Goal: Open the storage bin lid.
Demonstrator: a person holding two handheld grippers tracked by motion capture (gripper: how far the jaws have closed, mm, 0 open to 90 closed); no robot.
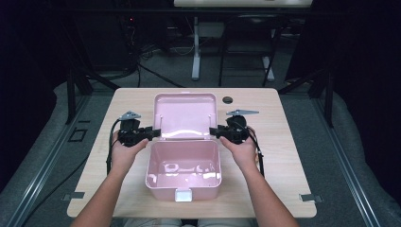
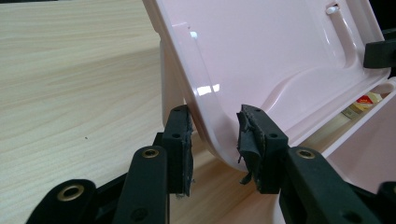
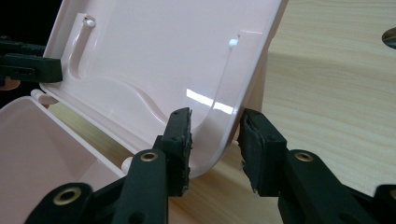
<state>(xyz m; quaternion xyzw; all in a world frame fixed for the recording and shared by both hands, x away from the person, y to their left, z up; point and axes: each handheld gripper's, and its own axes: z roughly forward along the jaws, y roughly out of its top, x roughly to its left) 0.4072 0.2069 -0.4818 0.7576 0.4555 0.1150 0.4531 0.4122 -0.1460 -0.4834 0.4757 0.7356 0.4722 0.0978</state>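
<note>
At the left of centre in the high view, the left gripper (image 1: 153, 132) sits at the lower left corner of the pink lid (image 1: 185, 115), which stands open behind the pink box (image 1: 184, 168) in the middle of the wooden table (image 1: 283, 156). In the left gripper view that corner of the lid (image 2: 280, 60) runs down between the two black jaws, which stand narrowly apart on either side of its rim; the pads (image 2: 247, 135) look close to the plastic, but whether they press on it I cannot tell.

In the centre, the box is open towards the camera, its white latch (image 1: 183, 194) at the bottom edge, with a few small items on its floor too blurred to name.

At the right, the right gripper (image 1: 213, 132) mirrors this at the lid's lower right corner. In the right gripper view the lid's edge (image 3: 224, 126) passes between jaws set a little apart, one pad touching or nearly touching the inner face.

The step in hand appears to be moving the lid, opening or closing. The next move likely calls for both grippers to pinch firmly and swing evenly about the hinge.
</note>
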